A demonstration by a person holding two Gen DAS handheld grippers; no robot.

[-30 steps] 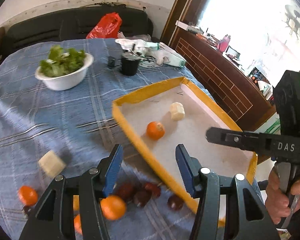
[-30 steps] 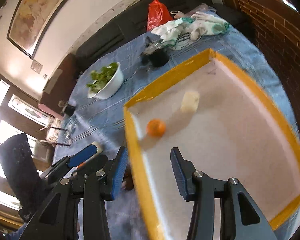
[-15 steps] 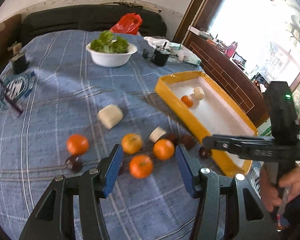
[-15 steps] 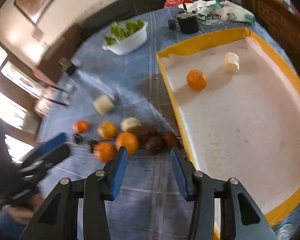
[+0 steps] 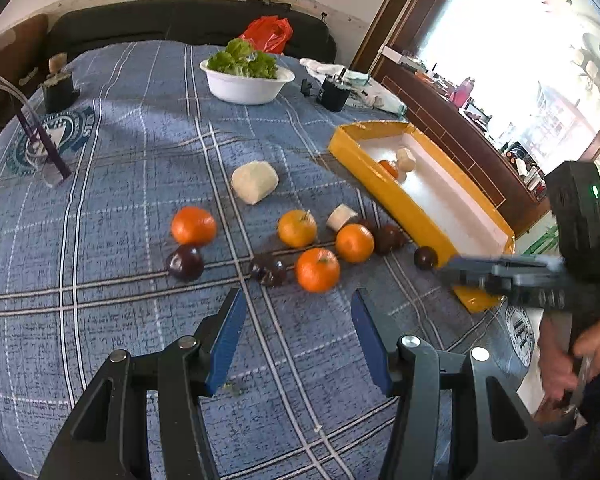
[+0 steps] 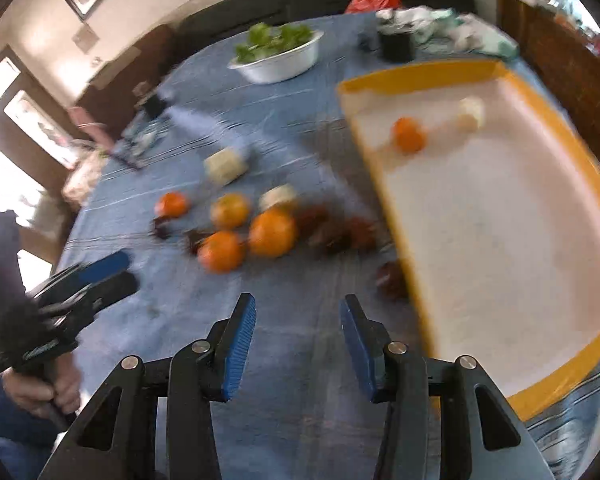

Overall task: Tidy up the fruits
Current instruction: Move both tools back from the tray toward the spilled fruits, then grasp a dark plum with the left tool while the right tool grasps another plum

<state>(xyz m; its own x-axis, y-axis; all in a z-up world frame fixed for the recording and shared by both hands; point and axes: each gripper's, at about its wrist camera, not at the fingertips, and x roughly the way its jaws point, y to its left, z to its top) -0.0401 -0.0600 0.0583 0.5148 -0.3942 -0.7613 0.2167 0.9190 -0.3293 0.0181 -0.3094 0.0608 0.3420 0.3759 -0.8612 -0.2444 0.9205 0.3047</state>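
Several oranges, such as the nearest orange [image 5: 317,270], dark plums like one plum [image 5: 185,262] and pale fruit chunks such as a big chunk [image 5: 255,182] lie on the blue checked cloth. A yellow-rimmed white tray [image 5: 384,200] at the right holds one orange [image 5: 389,168] and a pale chunk [image 5: 406,159]. My left gripper [image 5: 296,336] is open and empty, just short of the nearest orange. My right gripper [image 6: 298,338] is open and empty above the cloth, near side of the oranges [image 6: 221,251], left of the tray [image 6: 384,200]. Each gripper shows in the other's view.
A white bowl of greens [image 5: 247,82] stands at the back. A black cup [image 5: 333,96], a cloth heap [image 5: 364,84] and a red bag [image 5: 268,32] are behind it. A small dark jar [image 5: 58,88] and a clear stand [image 5: 40,140] are at the left.
Both grippers have pulled back from the tray toward the near side and swung left, so the loose fruit on the cloth now lies ahead of them. Both stayed open.
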